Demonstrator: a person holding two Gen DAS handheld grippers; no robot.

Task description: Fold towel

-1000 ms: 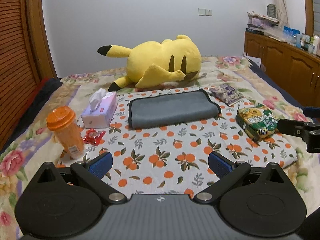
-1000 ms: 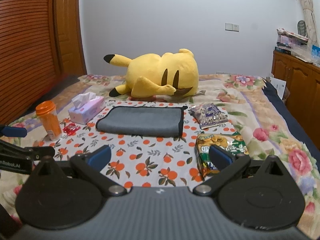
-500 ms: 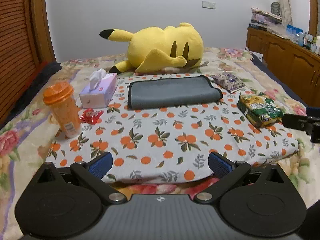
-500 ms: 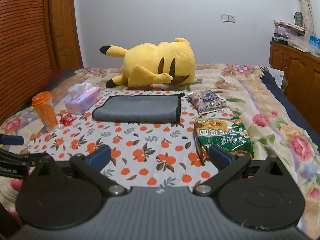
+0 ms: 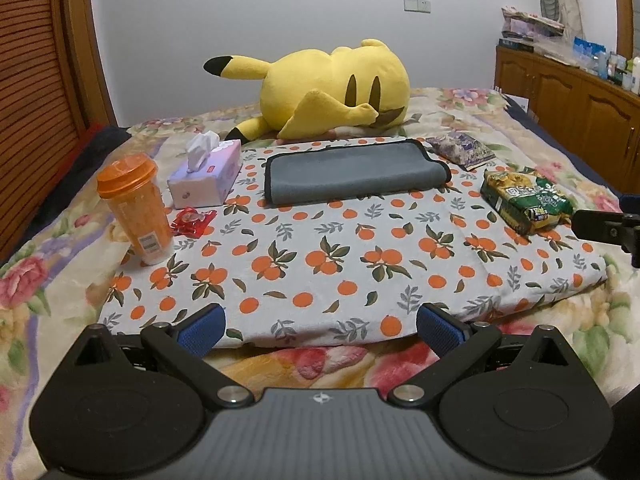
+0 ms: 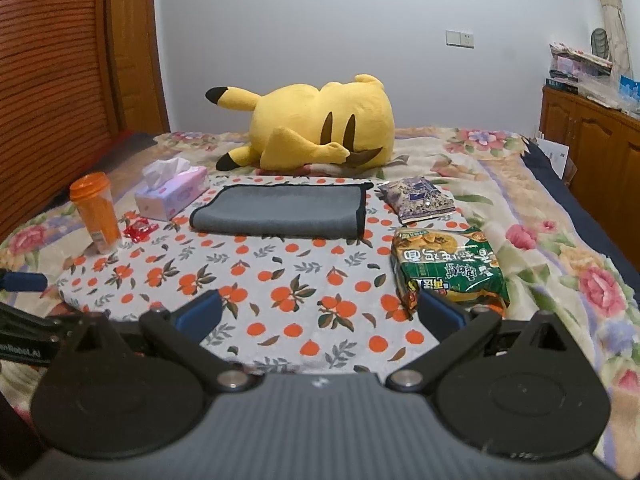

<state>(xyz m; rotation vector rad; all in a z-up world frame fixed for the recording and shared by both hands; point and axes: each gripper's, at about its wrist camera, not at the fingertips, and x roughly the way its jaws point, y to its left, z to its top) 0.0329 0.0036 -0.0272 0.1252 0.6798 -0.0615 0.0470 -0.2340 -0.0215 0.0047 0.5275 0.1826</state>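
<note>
A grey towel with dark edging (image 5: 352,170) lies folded flat at the far side of an orange-print cloth (image 5: 340,264) on the bed; it also shows in the right wrist view (image 6: 280,210). My left gripper (image 5: 320,330) is open and empty, low at the cloth's near edge, far from the towel. My right gripper (image 6: 320,314) is open and empty over the cloth's near right part. The right gripper's tip shows at the right edge of the left wrist view (image 5: 608,228).
A yellow plush toy (image 5: 332,92) lies behind the towel. A tissue box (image 5: 206,174), an orange cup (image 5: 134,208) and a red wrapper (image 5: 192,220) sit left. A green snack bag (image 6: 446,270) and a purple packet (image 6: 416,198) sit right. Wooden cabinets (image 5: 568,92) stand far right.
Both grippers have drawn back toward the near edge of the bed, so the towel looks farther off. Both stay open and empty. The towel has not moved.
</note>
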